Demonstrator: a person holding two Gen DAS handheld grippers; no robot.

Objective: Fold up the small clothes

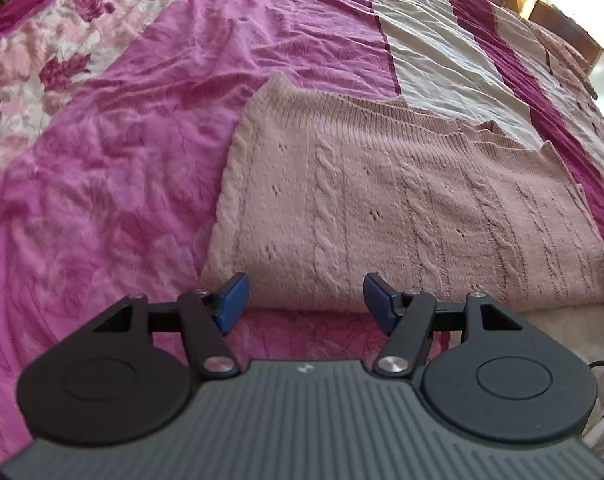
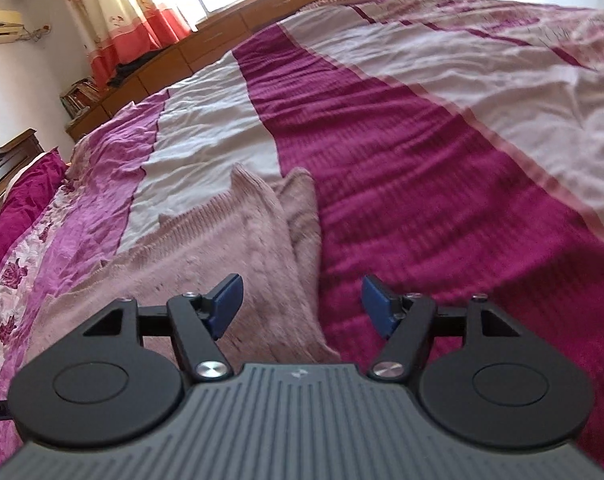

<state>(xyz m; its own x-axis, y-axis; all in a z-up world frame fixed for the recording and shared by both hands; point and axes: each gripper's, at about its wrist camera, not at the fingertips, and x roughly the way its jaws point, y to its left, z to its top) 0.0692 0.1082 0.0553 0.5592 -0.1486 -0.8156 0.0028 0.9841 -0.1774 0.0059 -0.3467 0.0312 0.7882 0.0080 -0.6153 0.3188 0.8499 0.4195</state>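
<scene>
looking through the left wrist camera, i see my left gripper (image 1: 304, 300) with its blue pads (image 1: 233, 298) spread wide, pinching nothing. the folded pink cable-knit sweater (image 1: 382, 200) lies flat on the magenta bedspread (image 1: 101, 160) just ahead of the tips, its near fold level with them and running off to their right.

through the right wrist camera, my right gripper (image 2: 302, 304) is also spread and empty. the sweater (image 2: 221, 240) sits ahead and to the left, its edge passing between the tips; the right tip hangs over the dark magenta stripe (image 2: 422, 200).
</scene>
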